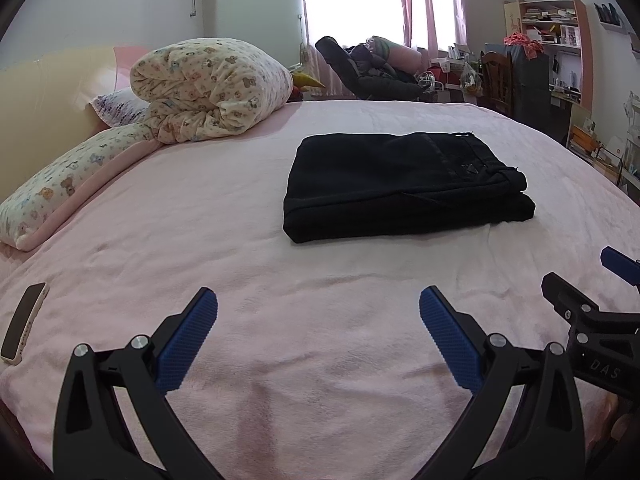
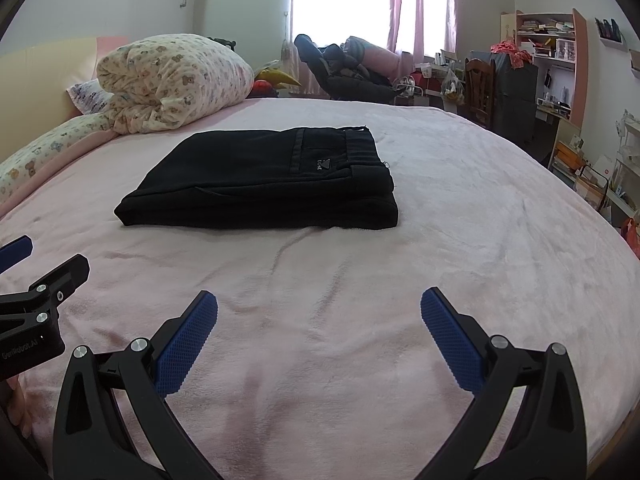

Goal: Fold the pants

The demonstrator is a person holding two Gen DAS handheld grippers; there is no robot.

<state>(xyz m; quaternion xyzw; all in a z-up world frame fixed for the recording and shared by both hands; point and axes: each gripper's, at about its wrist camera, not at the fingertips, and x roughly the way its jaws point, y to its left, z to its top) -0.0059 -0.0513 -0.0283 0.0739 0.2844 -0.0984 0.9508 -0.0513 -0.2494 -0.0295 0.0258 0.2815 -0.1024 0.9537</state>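
Note:
Black pants (image 1: 404, 186) lie folded into a compact rectangle on the pink bed cover, waistband to the right; they also show in the right wrist view (image 2: 272, 180). My left gripper (image 1: 318, 304) is open and empty, held above the bed well in front of the pants. My right gripper (image 2: 319, 304) is open and empty too, beside the left one and equally short of the pants. The right gripper's fingers (image 1: 622, 266) show at the left view's right edge; the left gripper's finger (image 2: 60, 276) shows at the right view's left edge.
A rolled bear-print duvet (image 1: 208, 88) and a pillow (image 1: 60, 196) lie at the bed's head, left. A phone (image 1: 24, 322) lies on the cover at the near left. A chair with dark clothes (image 1: 368, 68), desk and shelves (image 1: 556, 48) stand beyond the bed.

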